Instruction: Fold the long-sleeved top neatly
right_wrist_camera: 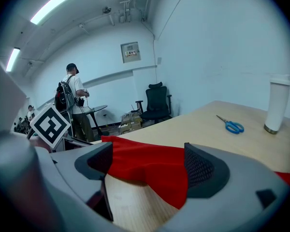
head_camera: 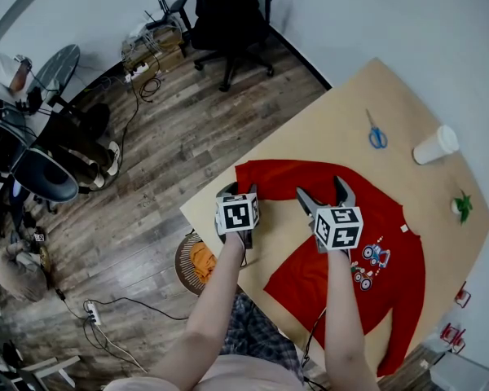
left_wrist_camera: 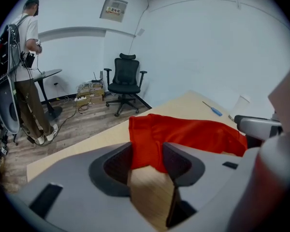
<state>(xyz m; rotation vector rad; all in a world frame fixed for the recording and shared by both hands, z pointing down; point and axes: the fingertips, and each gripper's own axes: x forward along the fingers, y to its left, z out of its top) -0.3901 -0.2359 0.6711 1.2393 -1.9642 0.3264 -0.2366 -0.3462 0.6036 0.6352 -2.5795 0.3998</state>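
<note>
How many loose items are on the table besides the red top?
3: blue-handled scissors toward the far edge, a white cup just right of them, and a small green item nearer, by the right edge. The red top may hide others.

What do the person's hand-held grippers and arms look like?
The left hand-held gripper and the right hand-held gripper each have a grey body, two dark textured pads and a white cube with black square markers. The forearms are bare, with no sleeves in view.
</note>
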